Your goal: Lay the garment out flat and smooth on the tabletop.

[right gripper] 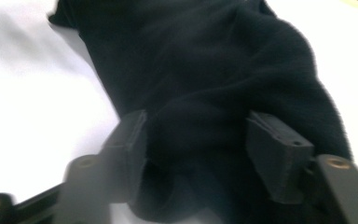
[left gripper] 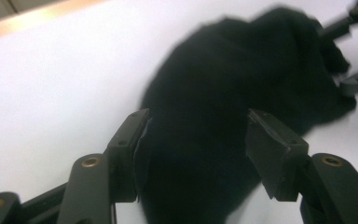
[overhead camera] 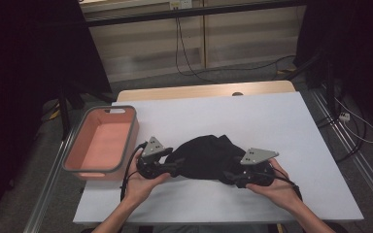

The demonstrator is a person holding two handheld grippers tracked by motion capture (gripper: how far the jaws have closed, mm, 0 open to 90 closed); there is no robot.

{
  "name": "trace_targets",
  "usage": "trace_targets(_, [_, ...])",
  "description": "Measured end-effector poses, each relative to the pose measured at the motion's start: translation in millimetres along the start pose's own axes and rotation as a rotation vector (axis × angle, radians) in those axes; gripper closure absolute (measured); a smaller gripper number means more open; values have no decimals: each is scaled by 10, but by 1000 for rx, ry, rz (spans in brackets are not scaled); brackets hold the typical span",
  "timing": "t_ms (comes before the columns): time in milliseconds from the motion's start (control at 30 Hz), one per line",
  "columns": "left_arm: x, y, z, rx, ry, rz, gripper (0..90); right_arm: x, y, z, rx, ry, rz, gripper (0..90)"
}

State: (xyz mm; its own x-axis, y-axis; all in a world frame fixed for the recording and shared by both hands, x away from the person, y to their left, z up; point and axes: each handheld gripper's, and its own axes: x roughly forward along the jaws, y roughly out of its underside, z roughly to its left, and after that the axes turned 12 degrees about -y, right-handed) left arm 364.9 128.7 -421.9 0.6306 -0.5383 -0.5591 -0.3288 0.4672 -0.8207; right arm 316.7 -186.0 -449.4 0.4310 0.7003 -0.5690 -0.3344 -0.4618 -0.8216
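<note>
The left gripper [left gripper: 196, 140] has its jaws spread around one end of a black cloth [overhead camera: 205, 158], fabric bulging between the pads, though whether they press on it I cannot tell. The right gripper [right gripper: 196, 149] stands the same way at the other end — jaws apart, dark folds filling the gap, its bite just as unclear. Working from opposite ends probably lets the hands gather or spread the bundle evenly. The cloth lies bunched in a soft, matte heap near the front middle of the white table [overhead camera: 272, 116] — well apart from the pink bin [overhead camera: 128, 141] at the left edge.
</note>
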Motion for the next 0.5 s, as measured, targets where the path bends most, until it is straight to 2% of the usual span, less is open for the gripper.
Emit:
trace_targets(67, [64, 9, -96, 39, 25, 22, 418, 52, -5, -20, -2, 10, 16, 388])
trace_targets(100, [93, 9, -141, 58, 33, 30, 418, 72, -10, -38, -1, 11, 20, 440])
trace_targets(133, [122, 12, -189, 77, 39, 38, 414, 87, -18, -58, -3, 17, 31, 601])
trace_targets(167, [154, 18, -234, 100, 48, 47, 395, 92, -22, -71, -5, 32, 30, 666])
trace_targets(267, [231, 45, -352, 148, 69, 80, 348, 66, -43, -98, 5, 24, -7, 856])
trace_targets(300, [248, 46, -366, 159, 81, 89, 344, 50, -65, -102, 5, 23, -18, 886])
trace_targets(333, [270, 49, -382, 150, 88, 87, 333, 33, -92, -105, 4, 27, -31, 895])
trace_targets(367, [284, 44, -376, 172, 93, 101, 322, 17, -123, -115, 4, 28, -43, 898])
trace_targets(433, [328, 52, -403, 183, 81, 106, 296, -11, -195, -140, 6, 37, -64, 900])
trace_targets(500, [380, 66, -435, 234, 61, 127, 277, -20, -264, -180, 15, 43, -86, 900])
